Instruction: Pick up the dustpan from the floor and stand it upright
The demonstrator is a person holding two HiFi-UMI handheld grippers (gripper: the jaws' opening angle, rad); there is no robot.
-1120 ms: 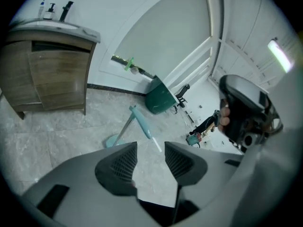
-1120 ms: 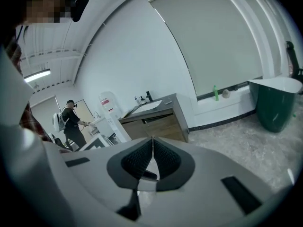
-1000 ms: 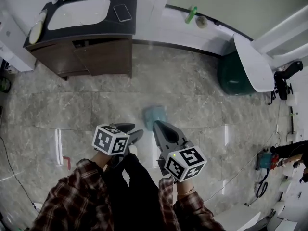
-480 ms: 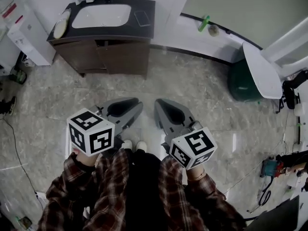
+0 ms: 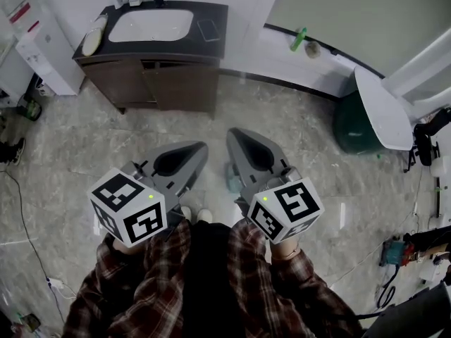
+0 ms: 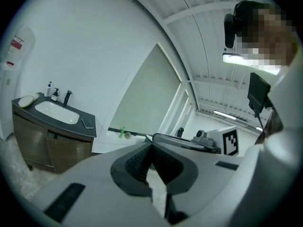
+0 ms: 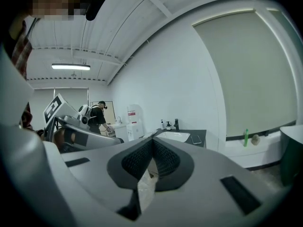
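In the head view both grippers are held up above the grey marble floor (image 5: pixel 296 139), side by side and pointing away from me. The left gripper (image 5: pixel 200 148) has its jaws shut with nothing between them; in its own view the left gripper's (image 6: pixel 151 146) dark ribbed pads meet. The right gripper (image 5: pixel 233 134) is likewise shut and empty, and in its own view the right gripper's (image 7: pixel 152 140) pads touch at the tip. Of the pale teal dustpan (image 5: pixel 230 179) only a small patch shows on the floor, between the two grippers and mostly hidden by the right one.
A dark wood vanity (image 5: pixel 151 76) with a white sink (image 5: pixel 151 25) and a phone stands at the far wall. A green bin (image 5: pixel 356 125) with a white lid is on the right. Cables and tools (image 5: pixel 398 248) lie at the right edge. Another person (image 7: pixel 98 115) stands far off.
Both grippers have come up from near the floor and the view has lifted. The left jaws went from open to shut. The dustpan, earlier plainly visible, is now mostly hidden.
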